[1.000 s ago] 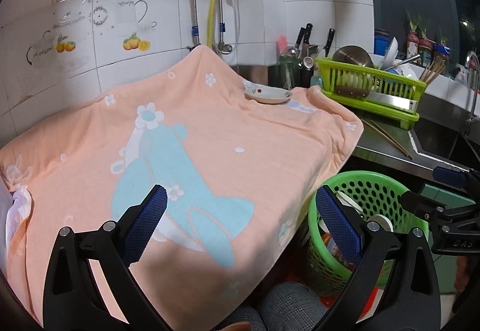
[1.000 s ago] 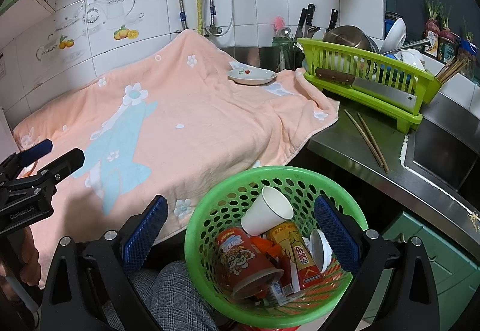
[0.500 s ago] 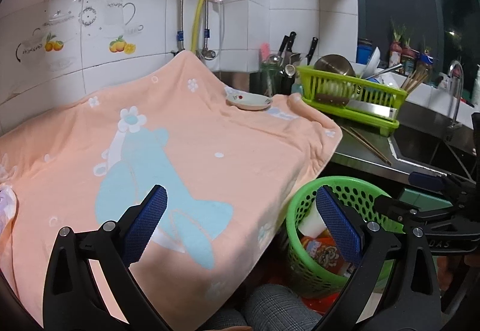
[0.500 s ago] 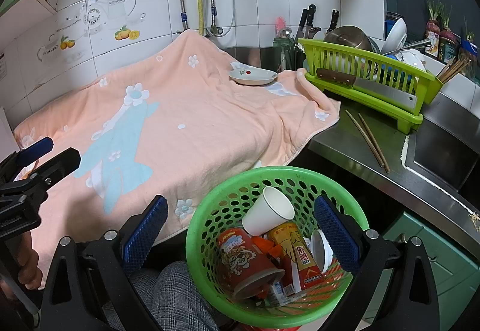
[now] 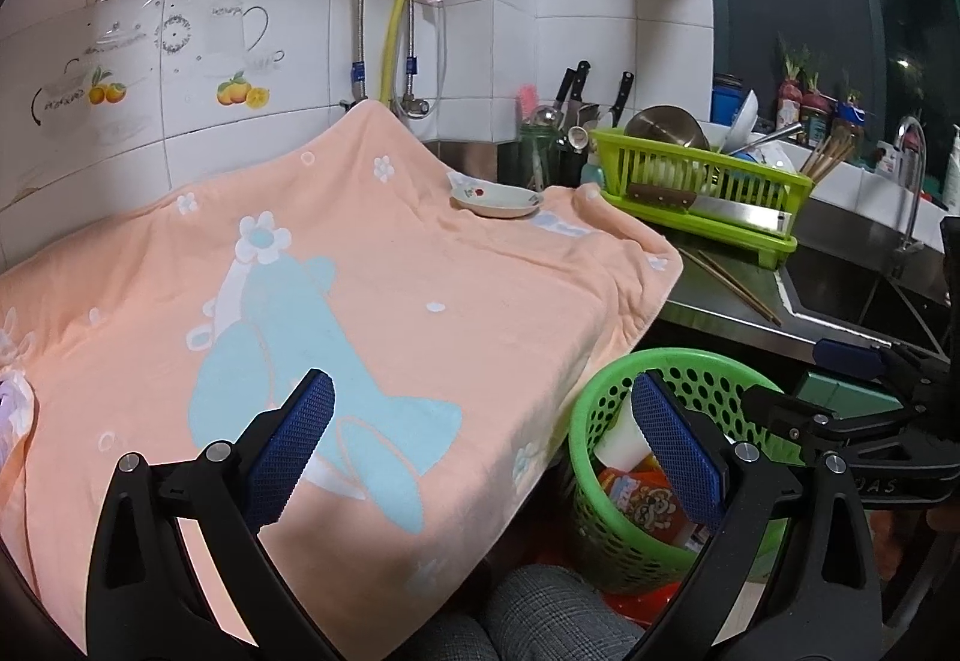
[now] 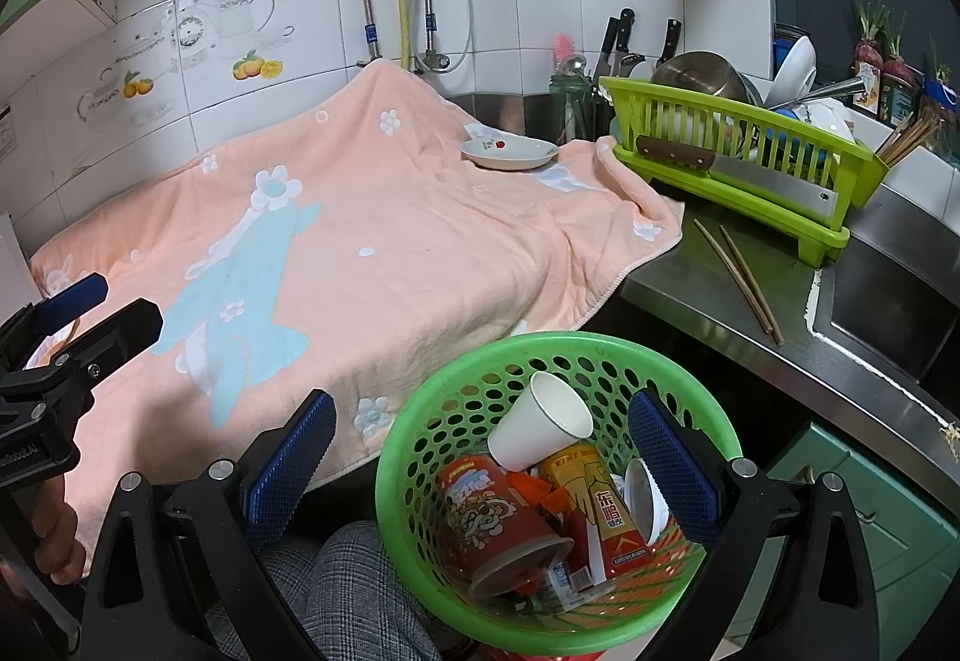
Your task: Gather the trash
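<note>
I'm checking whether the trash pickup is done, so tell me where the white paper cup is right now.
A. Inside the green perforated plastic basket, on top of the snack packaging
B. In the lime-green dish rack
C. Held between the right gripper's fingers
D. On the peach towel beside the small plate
A: the white paper cup lies tilted inside the green perforated plastic basket, resting on a red snack tub and a yellow-and-red can.

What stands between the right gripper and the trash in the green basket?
Nothing visible does. The right gripper is open and empty above the green basket, whose mouth has no cover. The white paper cup, red snack tub and yellow can lie exposed inside.
</note>
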Tool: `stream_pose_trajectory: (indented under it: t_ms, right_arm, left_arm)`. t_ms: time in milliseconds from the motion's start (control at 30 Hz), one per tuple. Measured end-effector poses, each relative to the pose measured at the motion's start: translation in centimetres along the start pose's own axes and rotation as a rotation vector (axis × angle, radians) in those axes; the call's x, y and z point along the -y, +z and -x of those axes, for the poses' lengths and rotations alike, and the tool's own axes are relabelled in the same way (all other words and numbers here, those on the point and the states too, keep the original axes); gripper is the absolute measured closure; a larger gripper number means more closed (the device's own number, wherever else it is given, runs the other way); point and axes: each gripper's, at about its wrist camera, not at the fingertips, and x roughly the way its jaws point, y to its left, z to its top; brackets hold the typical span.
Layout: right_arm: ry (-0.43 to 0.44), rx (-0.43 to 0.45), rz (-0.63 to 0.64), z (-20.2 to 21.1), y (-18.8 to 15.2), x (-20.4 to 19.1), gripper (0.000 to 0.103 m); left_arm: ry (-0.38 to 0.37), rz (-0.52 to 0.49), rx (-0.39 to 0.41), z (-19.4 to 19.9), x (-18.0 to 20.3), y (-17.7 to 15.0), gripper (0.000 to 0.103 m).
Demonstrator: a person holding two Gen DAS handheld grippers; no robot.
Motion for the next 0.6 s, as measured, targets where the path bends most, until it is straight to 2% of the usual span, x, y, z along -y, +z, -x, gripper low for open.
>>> stream_pose_trajectory:
  t_ms: [600]
  right_arm:
    - [0.0,-0.001,0.001,0.02,-0.04,-0.2,0.008]
  left_arm:
    - [0.023,0.004,-0.006,-0.11,-0.33,0.12,0.005]
